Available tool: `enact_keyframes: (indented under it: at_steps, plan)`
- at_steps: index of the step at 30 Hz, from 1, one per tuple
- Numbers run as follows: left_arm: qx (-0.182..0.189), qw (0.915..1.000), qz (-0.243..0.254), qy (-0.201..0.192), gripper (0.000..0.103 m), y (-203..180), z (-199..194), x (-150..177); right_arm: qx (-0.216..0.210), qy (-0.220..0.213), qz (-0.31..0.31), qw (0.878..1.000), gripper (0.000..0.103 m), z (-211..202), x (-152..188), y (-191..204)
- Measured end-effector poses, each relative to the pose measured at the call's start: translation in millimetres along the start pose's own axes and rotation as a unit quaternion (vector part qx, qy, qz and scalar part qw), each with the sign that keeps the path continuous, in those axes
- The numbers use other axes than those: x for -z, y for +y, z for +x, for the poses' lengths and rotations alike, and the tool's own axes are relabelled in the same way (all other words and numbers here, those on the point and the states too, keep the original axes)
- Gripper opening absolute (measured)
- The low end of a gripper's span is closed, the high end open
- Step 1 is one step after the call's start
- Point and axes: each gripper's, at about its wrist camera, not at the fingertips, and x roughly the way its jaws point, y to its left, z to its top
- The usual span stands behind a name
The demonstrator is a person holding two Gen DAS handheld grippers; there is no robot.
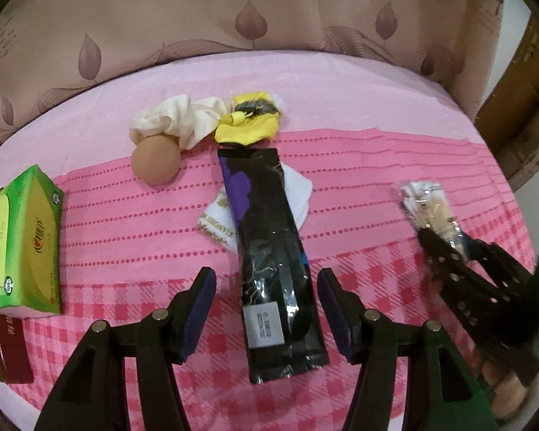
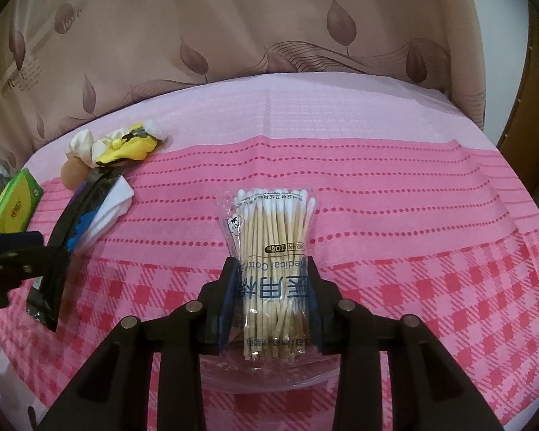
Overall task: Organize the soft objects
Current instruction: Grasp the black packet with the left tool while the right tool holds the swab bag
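Observation:
My left gripper [image 1: 267, 276] is open, its fingers on either side of a long black packet [image 1: 273, 262] lying on the pink cloth. My right gripper [image 2: 271, 269] is shut on a clear bag of cotton swabs [image 2: 273, 230]; the bag also shows in the left wrist view [image 1: 427, 204] at the right. Behind the packet lie a white folded cloth [image 1: 300, 194], a yellow and black sock [image 1: 248, 118], a cream cloth bundle [image 1: 176, 118] and a tan ball [image 1: 156, 160].
A green tissue box [image 1: 25, 240] sits at the left edge, a dark red box [image 1: 12, 348] in front of it. A small printed sachet [image 1: 215, 222] lies left of the packet. A beige leaf-print curtain [image 2: 233, 28] hangs behind the table.

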Motion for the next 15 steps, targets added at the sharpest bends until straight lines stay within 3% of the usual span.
enact_keyframes:
  at_steps: [4, 6, 7, 8, 15]
  plan:
    - [-0.012, 0.9999, -0.004, 0.006, 0.06, 2.3, 11.2, 1.4, -0.002, -0.001, 0.002, 1.0, 0.034, -1.2, 1.7, 1.3]
    - [-0.001, 1.0, 0.0, 0.002, 0.059, 5.4, 12.0, 5.3, -0.002, 0.0, 0.002, 1.0, 0.034, -0.4, 1.4, 2.5]
    - [0.004, 1.0, 0.0, -0.003, 0.046, 6.9, 12.6, 5.6, -0.002, 0.0, 0.002, 1.0, 0.034, -0.6, 1.7, 2.8]
    - [0.01, 0.9999, 0.0, -0.002, 0.042, 8.6, 12.9, 6.3, -0.002, 0.0, 0.001, 1.0, 0.035, -1.0, 2.1, 3.7]
    - [0.025, 0.9995, 0.014, -0.01, 0.035, 16.0, 4.4, 13.7, -0.001, 0.0, 0.0, 1.0, 0.035, 0.3, 1.4, 4.0]
